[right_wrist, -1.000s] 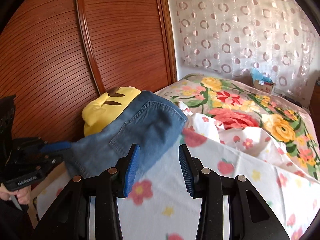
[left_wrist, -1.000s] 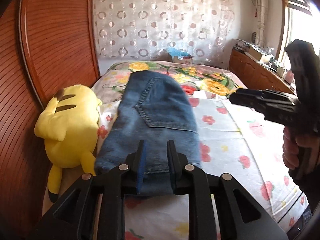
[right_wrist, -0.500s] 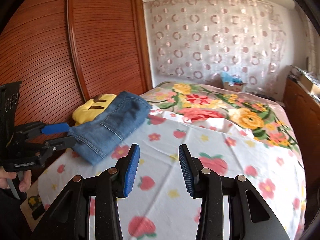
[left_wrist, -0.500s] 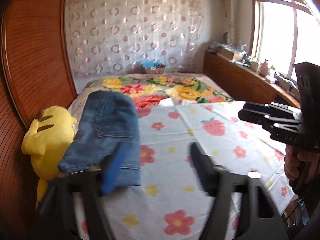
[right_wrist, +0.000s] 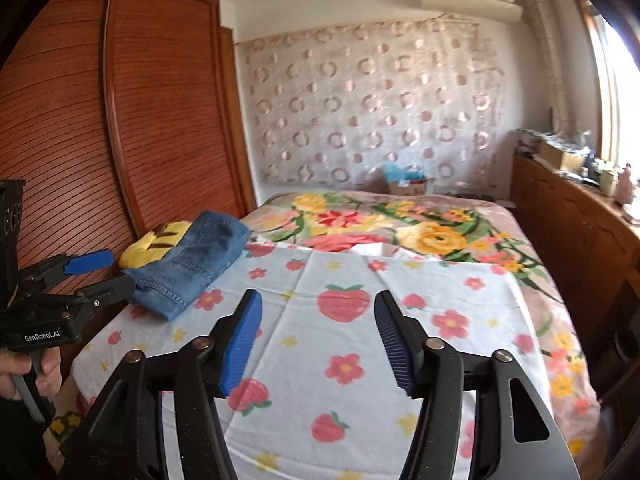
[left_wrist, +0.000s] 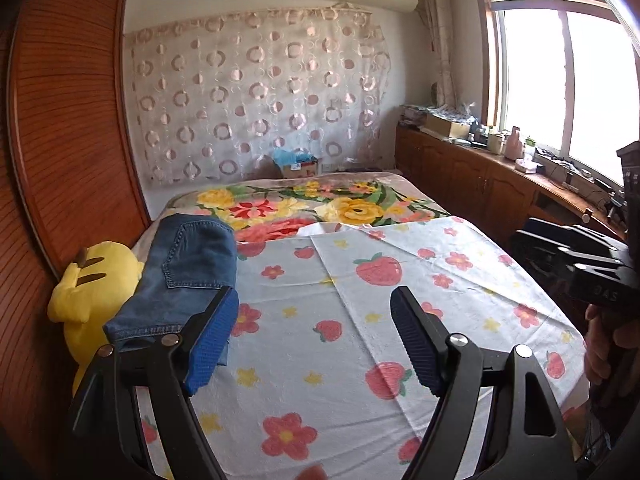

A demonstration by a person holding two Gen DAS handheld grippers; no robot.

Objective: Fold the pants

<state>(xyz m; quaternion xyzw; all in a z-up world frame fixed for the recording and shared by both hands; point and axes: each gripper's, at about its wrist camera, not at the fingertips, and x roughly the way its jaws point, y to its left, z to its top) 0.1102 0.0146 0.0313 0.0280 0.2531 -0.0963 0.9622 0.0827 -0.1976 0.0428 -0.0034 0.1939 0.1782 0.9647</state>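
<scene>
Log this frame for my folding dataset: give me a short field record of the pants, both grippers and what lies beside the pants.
pants: folded jeans, lying at the left edge of the bed sheet
left gripper: open, empty, above the sheet
right gripper: open, empty, above the sheet
beside pants: yellow plush toy, touching the jeans on the wardrobe side
contact with pants: neither gripper touches them
fold state: looks finished
</scene>
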